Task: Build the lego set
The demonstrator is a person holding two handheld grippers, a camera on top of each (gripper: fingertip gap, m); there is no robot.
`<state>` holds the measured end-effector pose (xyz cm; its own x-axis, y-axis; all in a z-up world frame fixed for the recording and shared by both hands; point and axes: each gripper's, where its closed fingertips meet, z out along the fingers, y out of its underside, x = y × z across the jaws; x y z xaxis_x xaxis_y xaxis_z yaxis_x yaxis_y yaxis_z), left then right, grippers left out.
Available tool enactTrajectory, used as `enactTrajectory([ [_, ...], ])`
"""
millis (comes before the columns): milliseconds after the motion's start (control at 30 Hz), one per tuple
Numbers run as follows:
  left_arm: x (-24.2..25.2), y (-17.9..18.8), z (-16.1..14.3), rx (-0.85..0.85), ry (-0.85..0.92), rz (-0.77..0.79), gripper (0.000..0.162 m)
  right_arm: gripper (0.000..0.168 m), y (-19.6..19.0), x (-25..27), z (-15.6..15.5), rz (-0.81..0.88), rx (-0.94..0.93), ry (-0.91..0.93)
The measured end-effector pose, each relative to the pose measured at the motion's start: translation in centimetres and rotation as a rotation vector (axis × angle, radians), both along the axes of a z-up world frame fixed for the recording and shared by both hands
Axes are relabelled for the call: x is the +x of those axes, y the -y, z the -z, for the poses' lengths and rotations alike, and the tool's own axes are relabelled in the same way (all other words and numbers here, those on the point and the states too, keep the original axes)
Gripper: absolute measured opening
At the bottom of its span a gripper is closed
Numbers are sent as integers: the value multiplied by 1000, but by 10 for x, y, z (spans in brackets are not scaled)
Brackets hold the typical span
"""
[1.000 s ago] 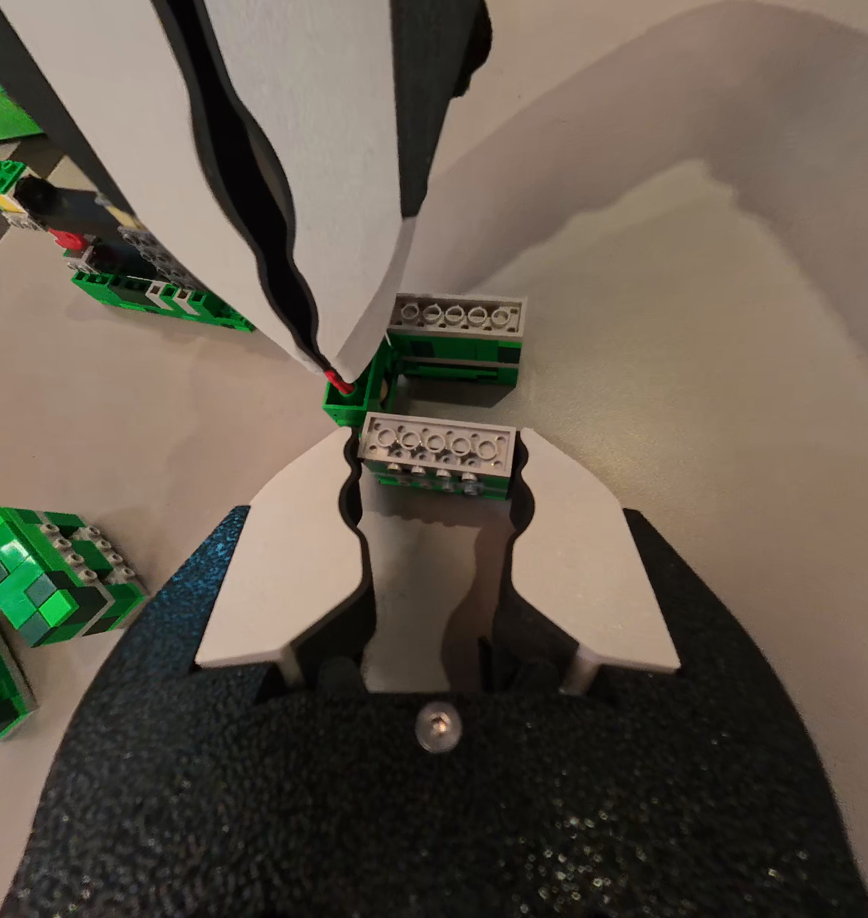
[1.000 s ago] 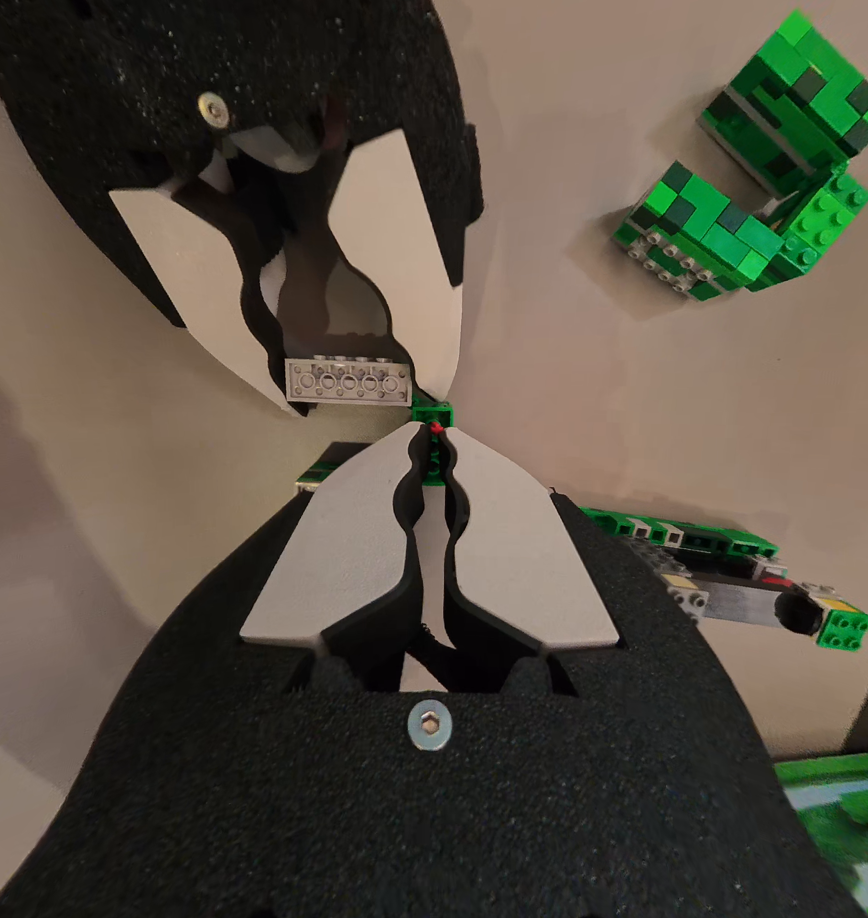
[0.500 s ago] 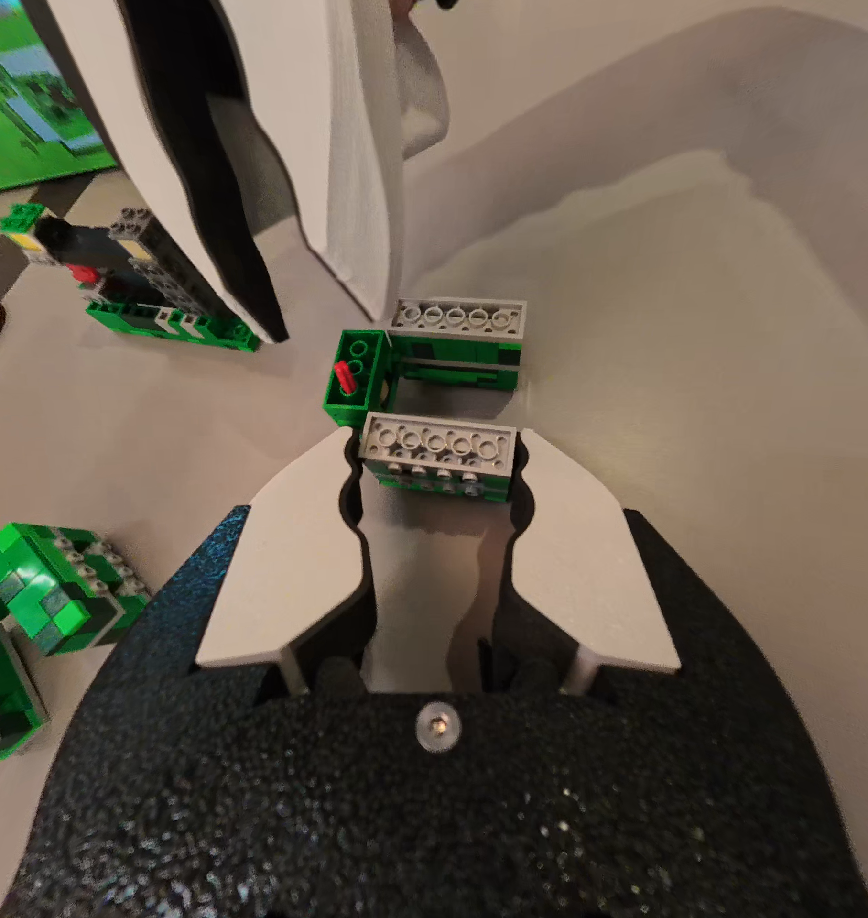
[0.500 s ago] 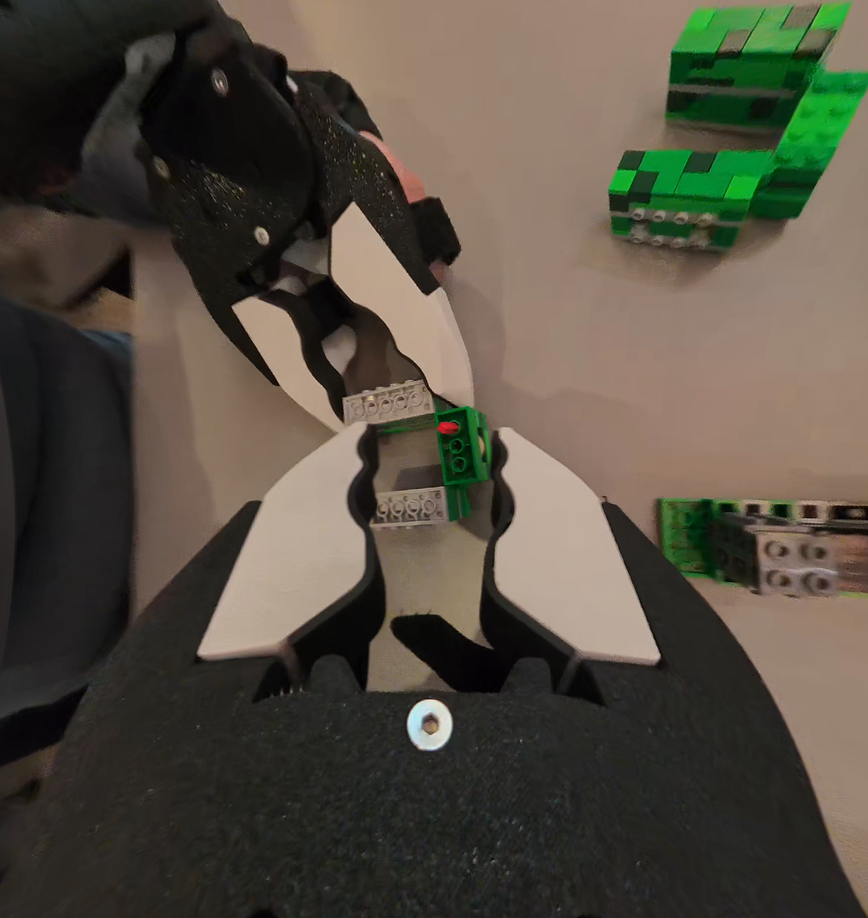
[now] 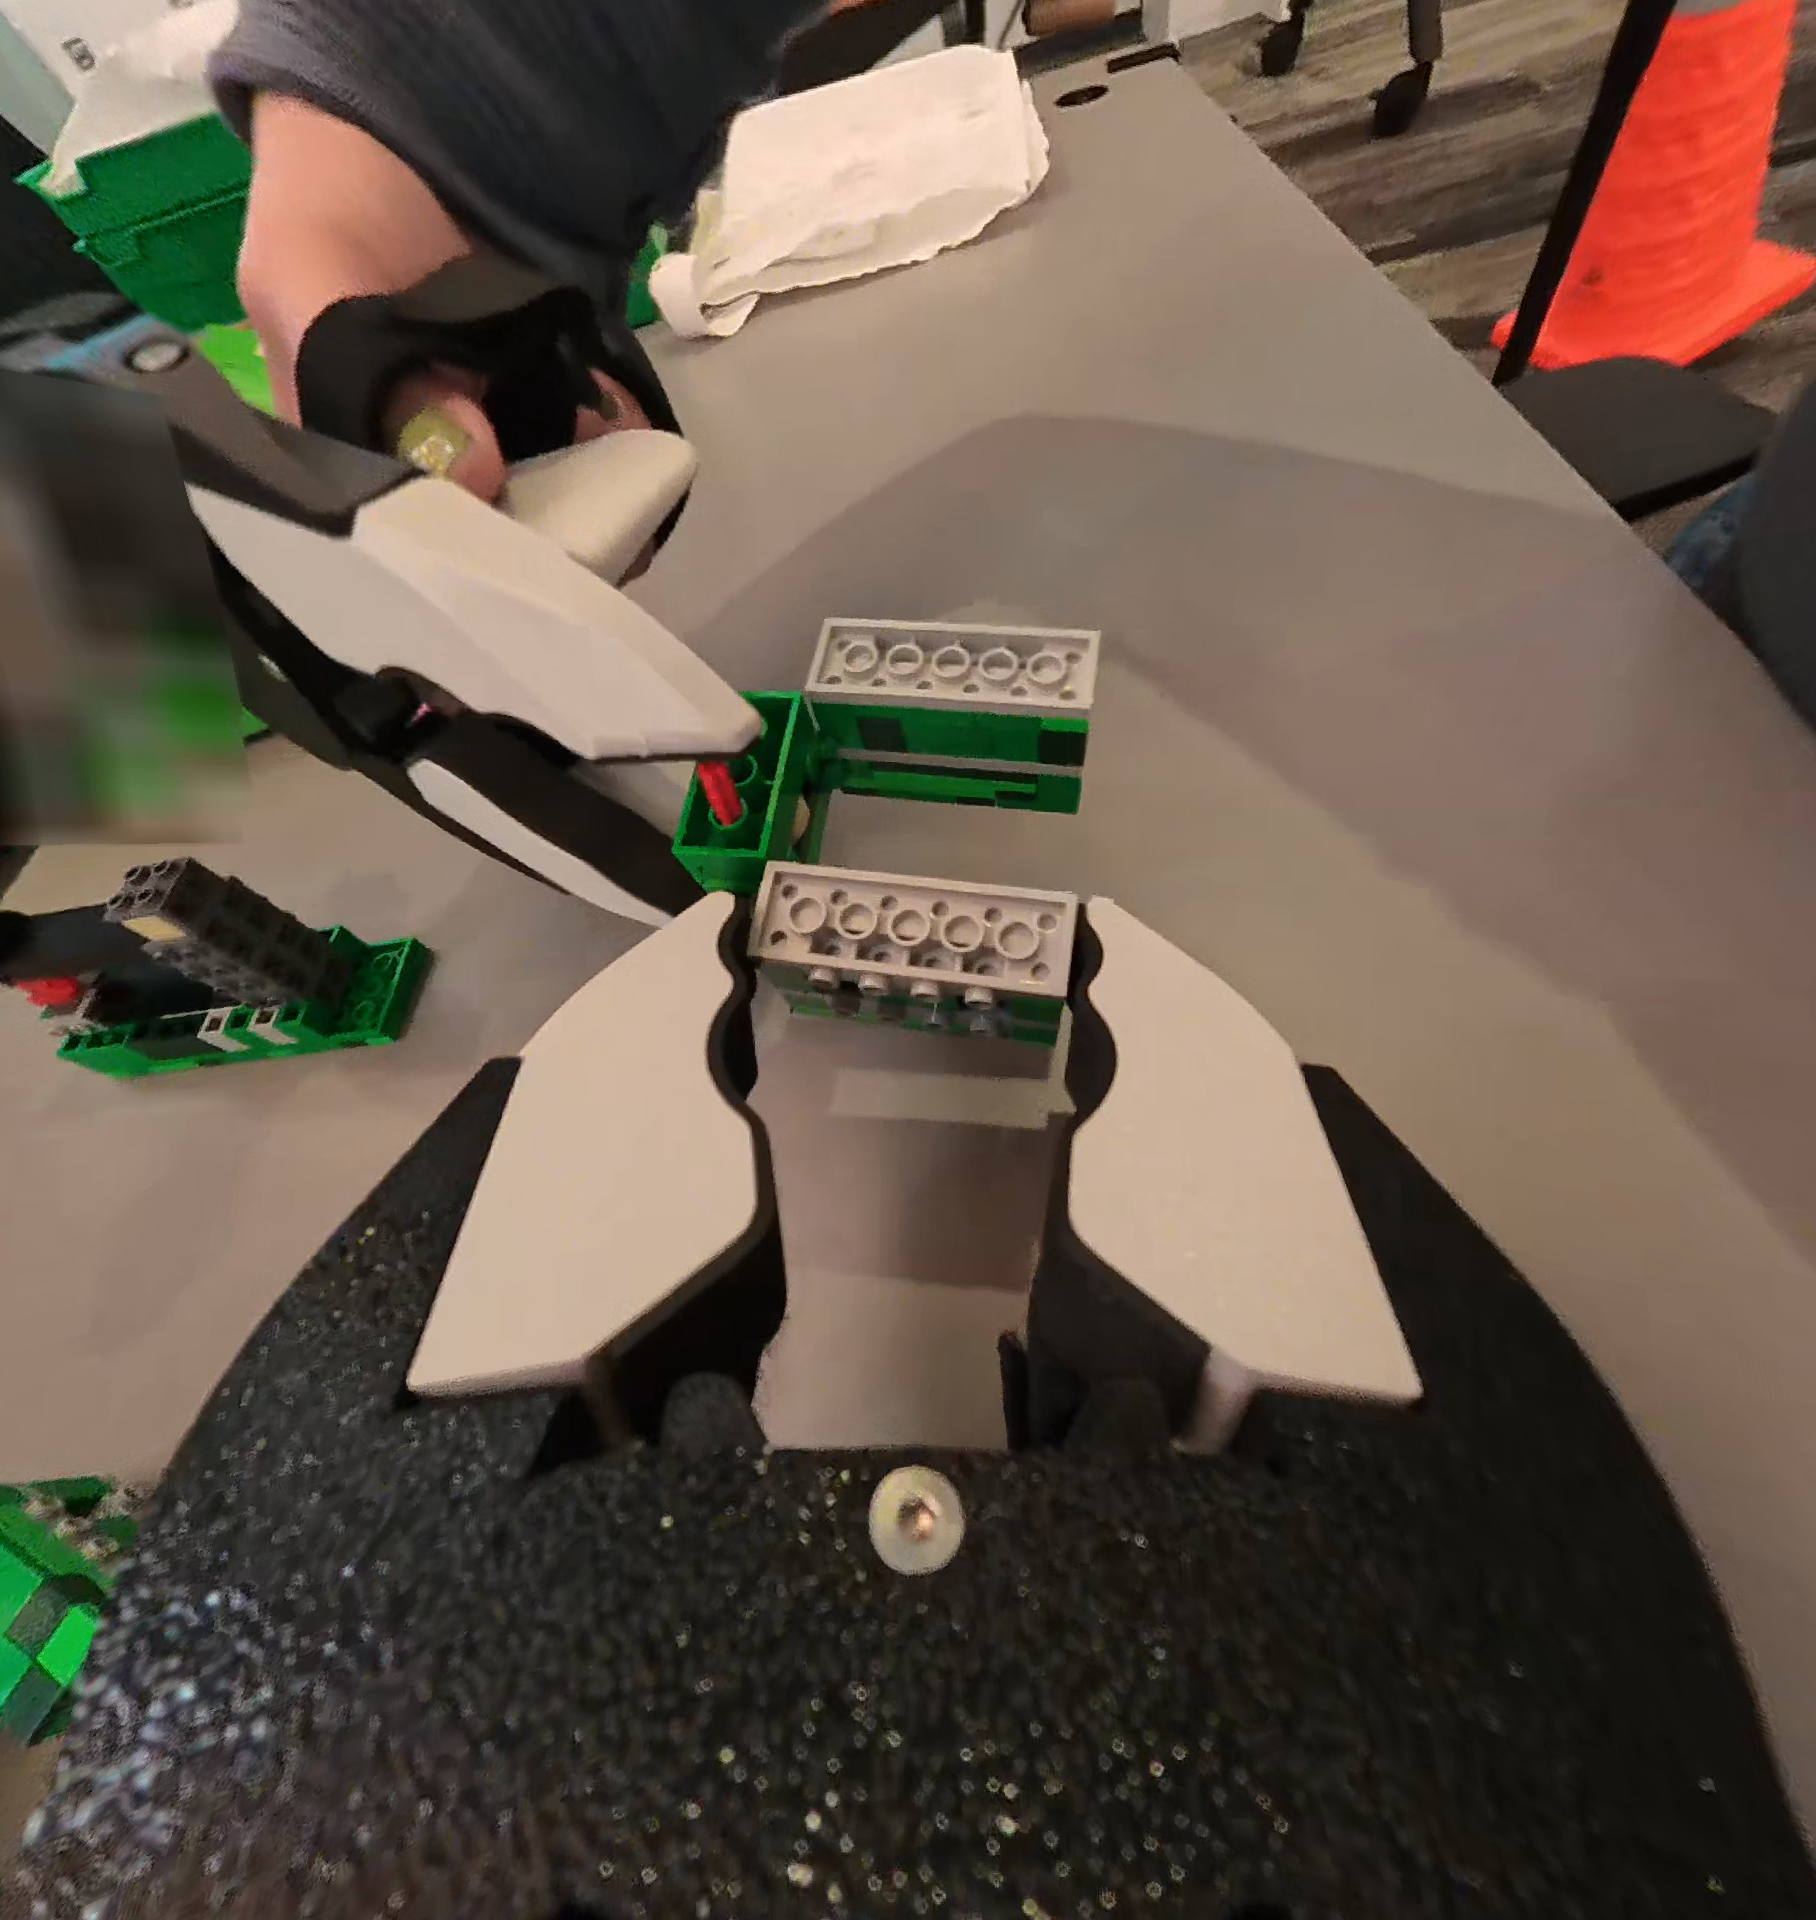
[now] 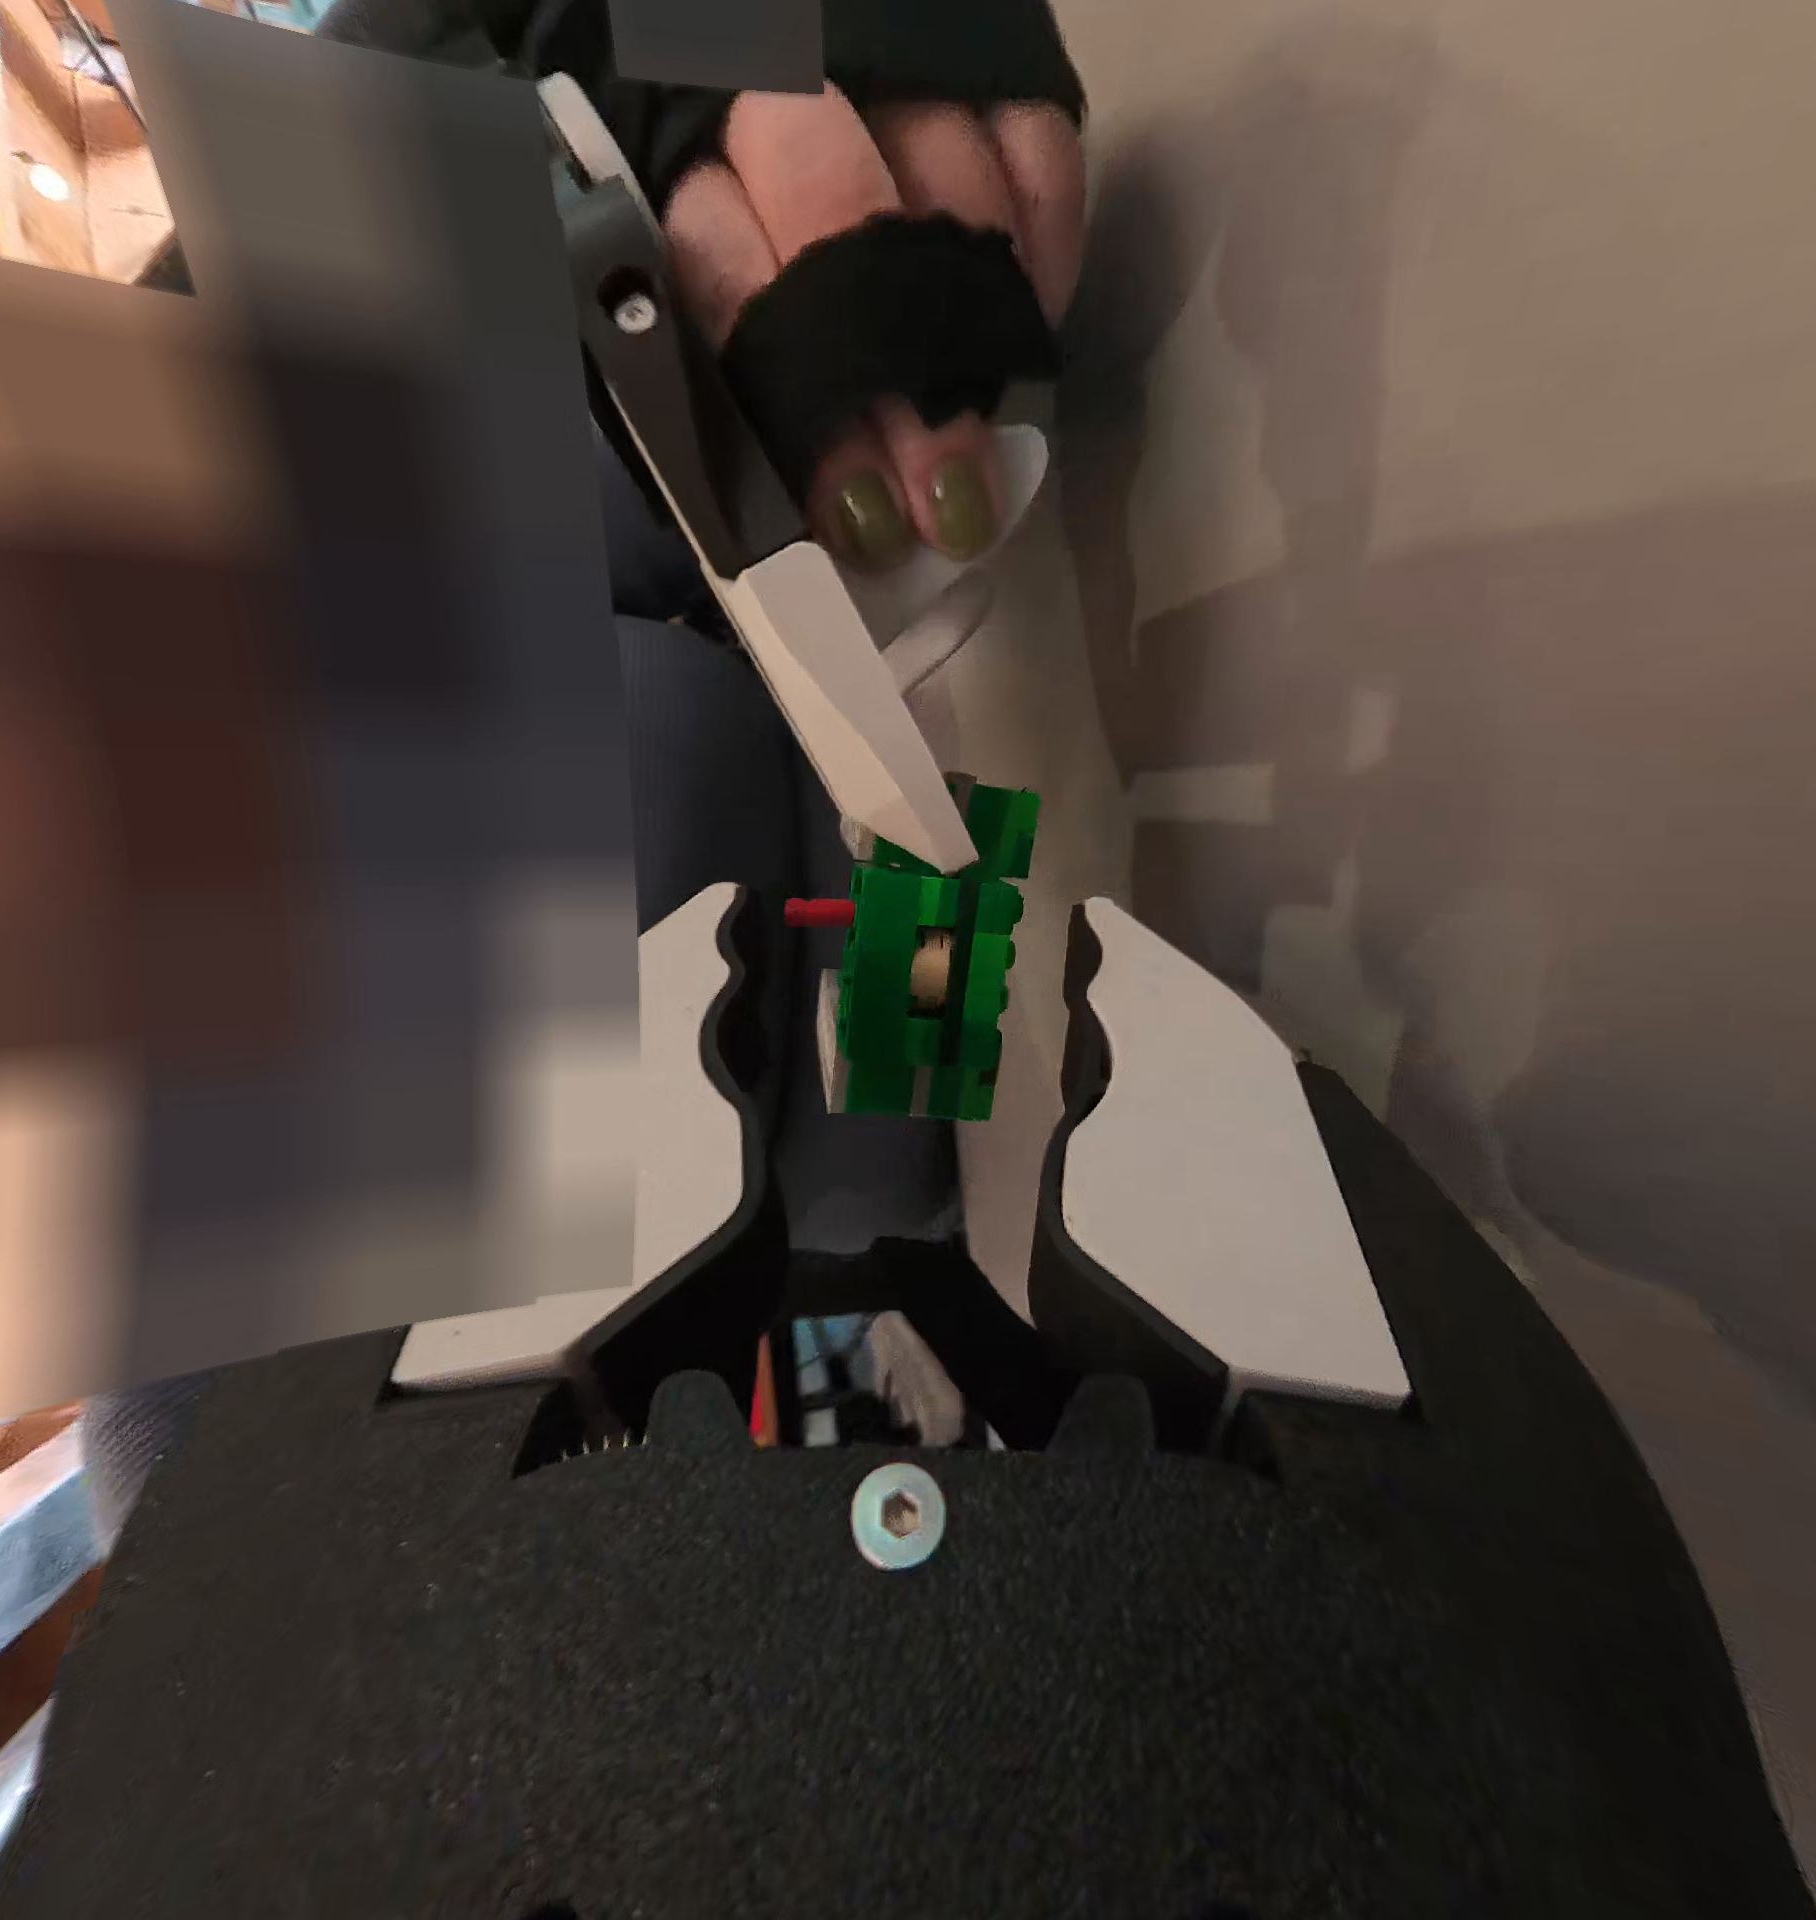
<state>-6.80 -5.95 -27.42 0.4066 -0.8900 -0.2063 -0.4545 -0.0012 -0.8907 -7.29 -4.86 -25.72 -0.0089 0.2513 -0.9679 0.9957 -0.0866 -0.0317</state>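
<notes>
A U-shaped green lego assembly [image 5: 945,769] with two grey-topped legs rests on the grey table [image 5: 1351,831]. My left gripper [image 5: 909,935] is shut on its near leg [image 5: 914,925], one finger at each end. A small red pin [image 5: 719,792] sticks out of the green end brick [image 5: 743,821]. My right gripper [image 6: 909,925] is open, its jaws straddling that green end [image 6: 925,997] without touching it; the red pin [image 6: 816,912] points toward its left finger. In the left wrist view the right gripper's fingers [image 5: 571,665] come in low from the left.
A black and green lego build [image 5: 229,977] lies at the left. Green block pieces [image 5: 10,1600] sit at the near left. Crumpled white paper [image 5: 883,177] and a green box [image 5: 145,208] lie at the back. An orange cone [image 5: 1673,187] stands beyond the table edge. Less than 4 cm separates the two grippers' tips.
My right gripper was shut on the red pin from above, opened and let it go, then swung low to the left and now straddles the green end. My left gripper kept its grip.
</notes>
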Motion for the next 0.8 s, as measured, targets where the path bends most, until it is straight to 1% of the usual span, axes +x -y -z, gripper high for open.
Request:
enactTrajectory([
  [33, 1, 1, 2, 4, -16, 3, 57, 56, 3, 2, 0, -15, -17, 20],
  [200, 3, 3, 5, 9, -44, 14, 57, 45, 8, 6, 5, -53, -22, 61],
  [467, 2, 4, 7, 18, -66, 15, 57, 44, 8, 6, 6, -64, -27, 49],
  [533, 3, 4, 9, 23, -81, 18, 57, 41, 9, 7, 8, -65, -28, 56],
  [800, 8, 7, 15, 22, -106, 43, 57, 38, 11, 14, 15, -92, -16, 58],
])
